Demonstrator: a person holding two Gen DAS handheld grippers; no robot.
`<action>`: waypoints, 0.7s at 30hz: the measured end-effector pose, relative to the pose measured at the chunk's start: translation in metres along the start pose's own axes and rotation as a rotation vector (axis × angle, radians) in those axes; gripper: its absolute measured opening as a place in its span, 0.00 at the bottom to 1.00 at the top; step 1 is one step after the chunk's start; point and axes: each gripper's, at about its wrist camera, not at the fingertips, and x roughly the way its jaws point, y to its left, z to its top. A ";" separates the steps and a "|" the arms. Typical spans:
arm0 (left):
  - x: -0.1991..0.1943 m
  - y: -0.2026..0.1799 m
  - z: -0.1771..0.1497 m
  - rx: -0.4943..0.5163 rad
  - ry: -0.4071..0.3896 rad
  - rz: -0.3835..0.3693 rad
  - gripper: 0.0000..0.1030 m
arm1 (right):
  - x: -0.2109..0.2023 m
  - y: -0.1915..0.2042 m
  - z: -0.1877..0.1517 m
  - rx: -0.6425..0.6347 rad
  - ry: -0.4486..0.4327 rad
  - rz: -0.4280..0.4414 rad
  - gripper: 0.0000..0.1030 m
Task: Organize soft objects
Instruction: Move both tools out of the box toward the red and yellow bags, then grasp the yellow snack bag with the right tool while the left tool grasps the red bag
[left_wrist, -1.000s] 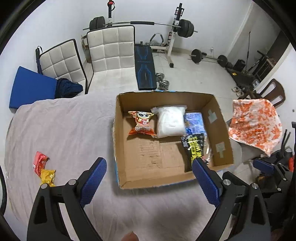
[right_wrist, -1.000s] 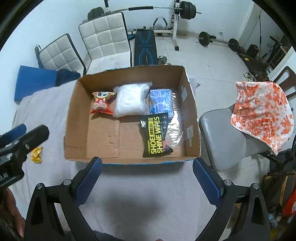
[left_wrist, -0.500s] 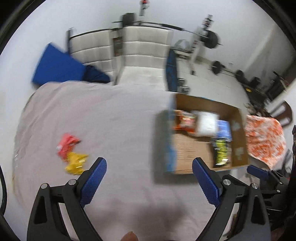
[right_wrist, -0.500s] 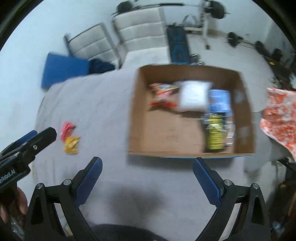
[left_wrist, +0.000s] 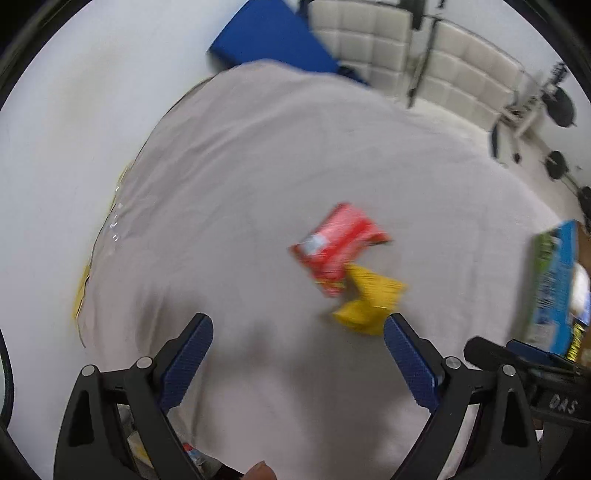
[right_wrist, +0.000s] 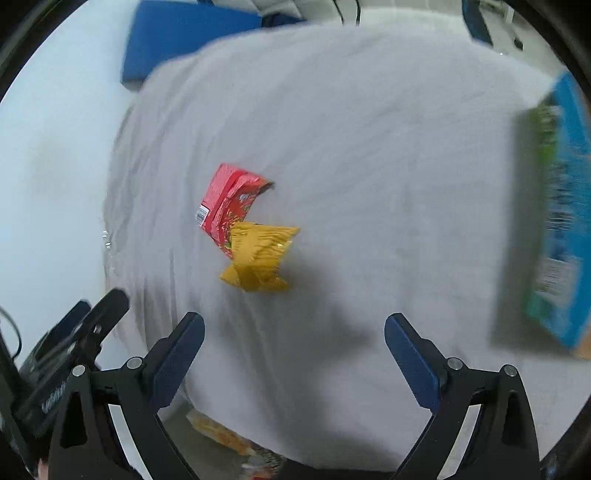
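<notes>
Crinkly red foil snack packet (left_wrist: 338, 243) overlaps a yellow one (left_wrist: 369, 301) mid-counter (left_wrist: 258, 166); light and slippery, probably best pinched by an edge. Left claw (left_wrist: 297, 354) and right claw (right_wrist: 293, 345) both gape empty.

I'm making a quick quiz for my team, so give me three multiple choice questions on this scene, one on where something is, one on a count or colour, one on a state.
1. Where does the yellow packet lie?
A. inside the box
B. on the grey sheet, touching the red packet
C. on a chair

2. How many packets lie on the sheet?
A. two
B. four
C. none

3. How is the left gripper?
A. shut on the red packet
B. shut, empty
C. open, holding nothing

Answers: 1 B, the yellow one overlaps the red packet's end on the sheet. 2 A, only one red and one yellow show. 3 C, its blue fingers stand wide apart with bare sheet between.
</notes>
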 end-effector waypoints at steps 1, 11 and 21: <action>0.009 0.008 0.003 -0.006 0.010 0.013 0.92 | 0.014 0.005 0.004 0.009 0.012 -0.002 0.97; 0.073 0.056 0.017 -0.015 0.111 0.073 0.92 | 0.130 0.035 0.034 0.064 0.124 -0.043 0.71; 0.082 0.029 0.037 0.082 0.104 0.001 0.92 | 0.120 0.029 0.043 0.045 0.105 -0.106 0.47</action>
